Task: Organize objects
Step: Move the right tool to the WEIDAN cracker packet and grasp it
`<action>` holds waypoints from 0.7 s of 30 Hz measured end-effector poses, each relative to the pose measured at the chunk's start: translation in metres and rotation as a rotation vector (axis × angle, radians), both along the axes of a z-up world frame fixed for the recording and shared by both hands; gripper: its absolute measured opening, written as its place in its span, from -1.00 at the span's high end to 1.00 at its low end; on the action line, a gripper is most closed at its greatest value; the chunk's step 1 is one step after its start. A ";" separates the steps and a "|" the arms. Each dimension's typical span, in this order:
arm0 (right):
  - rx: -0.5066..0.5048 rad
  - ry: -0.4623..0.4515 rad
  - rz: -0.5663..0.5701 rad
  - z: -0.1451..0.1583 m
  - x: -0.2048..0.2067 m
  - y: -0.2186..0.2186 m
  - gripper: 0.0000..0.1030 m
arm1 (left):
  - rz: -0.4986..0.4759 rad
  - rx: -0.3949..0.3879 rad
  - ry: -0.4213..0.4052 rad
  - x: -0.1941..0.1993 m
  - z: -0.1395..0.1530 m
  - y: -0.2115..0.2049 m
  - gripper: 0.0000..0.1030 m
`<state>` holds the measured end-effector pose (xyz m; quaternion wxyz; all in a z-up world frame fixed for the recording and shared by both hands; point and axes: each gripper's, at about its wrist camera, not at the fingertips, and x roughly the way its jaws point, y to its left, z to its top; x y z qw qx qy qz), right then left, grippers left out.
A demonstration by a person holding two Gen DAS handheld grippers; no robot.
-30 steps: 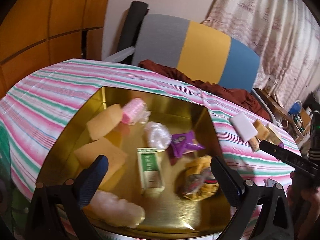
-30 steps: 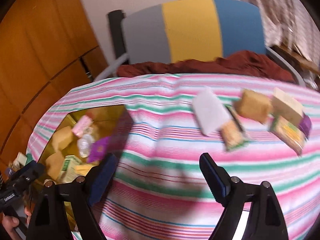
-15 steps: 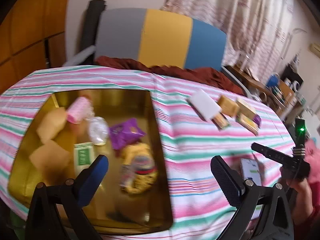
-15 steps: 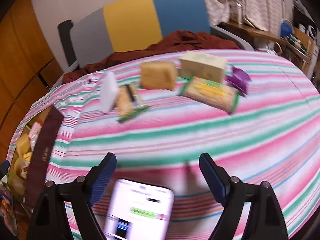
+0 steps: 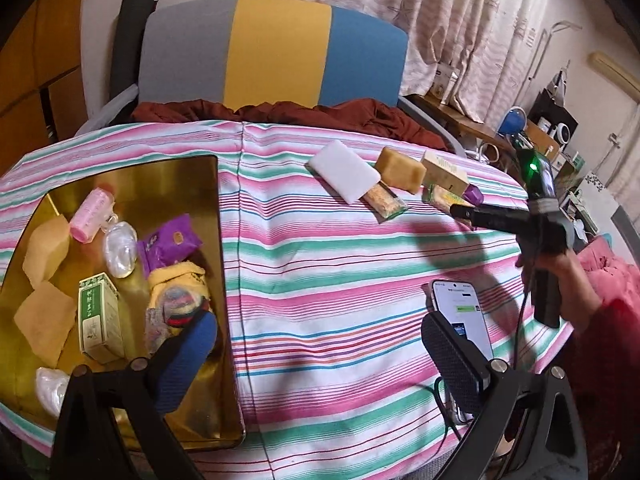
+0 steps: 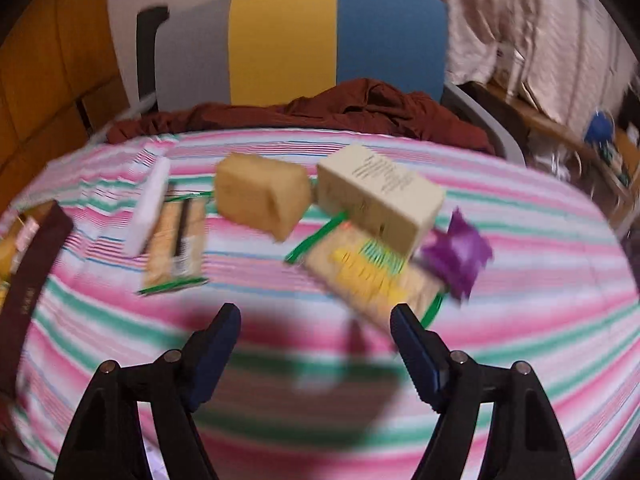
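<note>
Right gripper [image 6: 315,346] hangs over striped cloth [image 6: 280,360], jaws apart and just narrowing, nothing between them. Left gripper [image 5: 320,354] is spread wide too, empty, beside the gold tin [image 5: 230,380] holding items already. Just ahead, a snack packet [image 6: 370,276]; behind it the tan sponge [image 6: 262,196], cream box [image 6: 380,192], purple pouch [image 6: 460,256] and white block [image 6: 148,204], clustered before the chair [image 6: 300,40].

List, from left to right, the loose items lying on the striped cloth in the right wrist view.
White rectangular sponge block → green-edged clear cracker packet → tan porous sponge block → cream printed cardboard box → purple foil snack packet. The yellow-and-green cracker packet under the box overlaps too much to place.
</note>
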<state>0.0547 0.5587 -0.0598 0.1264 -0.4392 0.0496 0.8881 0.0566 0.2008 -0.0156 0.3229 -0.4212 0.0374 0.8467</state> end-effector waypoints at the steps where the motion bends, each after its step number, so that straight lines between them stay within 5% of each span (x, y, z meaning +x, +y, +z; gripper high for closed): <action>1: 0.021 -0.017 0.002 -0.001 -0.007 0.004 -0.53 | 0.005 0.000 -0.005 -0.002 0.000 -0.002 -1.00; 4: 0.063 -0.080 0.001 -0.007 -0.028 0.021 -0.53 | 0.033 -0.003 -0.013 -0.006 -0.001 -0.008 -1.00; 10: -0.004 -0.167 0.006 -0.028 -0.040 0.044 -0.55 | 0.059 -0.005 -0.014 -0.013 0.001 -0.012 -1.00; 21: -0.269 0.018 -0.025 -0.017 -0.007 0.032 -0.50 | 0.067 0.015 -0.027 -0.036 0.005 0.006 -1.00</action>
